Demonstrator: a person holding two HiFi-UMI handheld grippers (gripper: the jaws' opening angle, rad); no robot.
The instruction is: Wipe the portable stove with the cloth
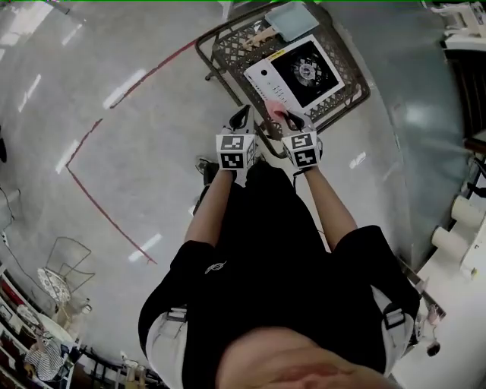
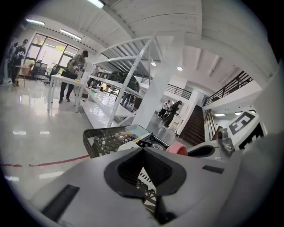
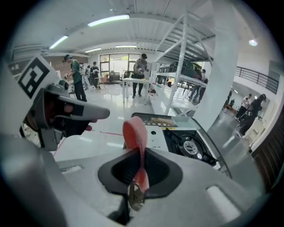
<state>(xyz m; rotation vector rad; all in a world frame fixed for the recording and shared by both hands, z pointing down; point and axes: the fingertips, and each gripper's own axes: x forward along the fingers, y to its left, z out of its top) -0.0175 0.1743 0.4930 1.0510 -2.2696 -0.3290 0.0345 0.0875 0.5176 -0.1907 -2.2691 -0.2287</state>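
The portable stove (image 1: pixel 298 73), white with a black burner, lies in a dark wire basket (image 1: pixel 228 52) in front of me. My right gripper (image 1: pixel 295 121) is shut on a pink cloth (image 1: pixel 274 114), which hangs at the stove's near edge. In the right gripper view the cloth (image 3: pixel 136 133) stands up as a folded strip from the shut jaws (image 3: pixel 141 153), with the stove (image 3: pixel 183 142) just beyond. My left gripper (image 1: pixel 242 120) hovers beside the basket's near corner. Its jaws (image 2: pixel 143 153) are shut on nothing, and the stove (image 2: pixel 148 142) and cloth (image 2: pixel 177 149) show past them.
A pale blue flat item (image 1: pixel 292 19) lies in the basket behind the stove. Red tape lines (image 1: pixel 99 203) cross the glossy floor at left. White shelving (image 2: pixel 128 88) and tables with people stand further off. A white bench with rolls (image 1: pixel 463 220) is at right.
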